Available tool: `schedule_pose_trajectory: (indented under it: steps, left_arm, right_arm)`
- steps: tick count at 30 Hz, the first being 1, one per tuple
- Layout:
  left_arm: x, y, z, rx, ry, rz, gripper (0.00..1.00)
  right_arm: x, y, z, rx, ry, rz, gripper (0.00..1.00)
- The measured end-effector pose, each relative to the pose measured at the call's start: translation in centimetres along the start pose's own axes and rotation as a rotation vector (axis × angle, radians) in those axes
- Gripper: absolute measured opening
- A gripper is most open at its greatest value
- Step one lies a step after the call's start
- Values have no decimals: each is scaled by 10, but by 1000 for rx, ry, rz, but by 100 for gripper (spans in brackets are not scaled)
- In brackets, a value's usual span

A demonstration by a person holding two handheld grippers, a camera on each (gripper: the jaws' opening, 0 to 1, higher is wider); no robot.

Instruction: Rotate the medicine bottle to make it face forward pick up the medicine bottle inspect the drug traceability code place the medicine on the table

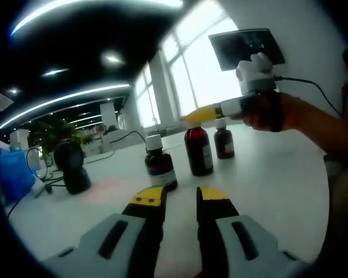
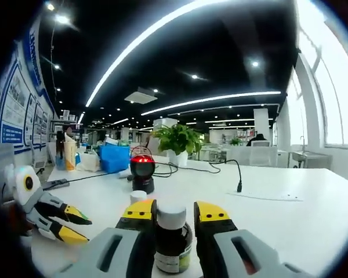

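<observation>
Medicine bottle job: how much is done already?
Just starting. The right gripper has its jaws around one medicine bottle, which stands on the table unlifted. Still to do: lifting it, checking its code, setting it down. Whether it faces forward, I can't tell.

In the right gripper view, the bottle [image 2: 172,240] sits between the jaws, which hide its sides; its label is too small to read. The wall posters [image 2: 13,110] are illegible.
</observation>
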State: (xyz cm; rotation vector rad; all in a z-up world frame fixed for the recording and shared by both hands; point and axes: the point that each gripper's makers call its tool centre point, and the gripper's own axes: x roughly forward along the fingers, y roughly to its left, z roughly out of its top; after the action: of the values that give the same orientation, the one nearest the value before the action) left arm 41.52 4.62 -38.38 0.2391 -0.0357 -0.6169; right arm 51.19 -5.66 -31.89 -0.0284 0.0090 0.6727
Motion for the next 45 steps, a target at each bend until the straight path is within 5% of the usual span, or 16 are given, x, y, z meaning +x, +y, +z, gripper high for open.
schedule_pose_trajectory:
  steps: [16, 45]
  left_arm:
    - [0, 0, 0, 3, 1, 1, 14]
    - [0, 0, 0, 3, 1, 1, 13]
  right_arm:
    - [3, 6, -4, -56, 3, 6, 17]
    - [-3, 9, -3, -106, -7, -284, 17]
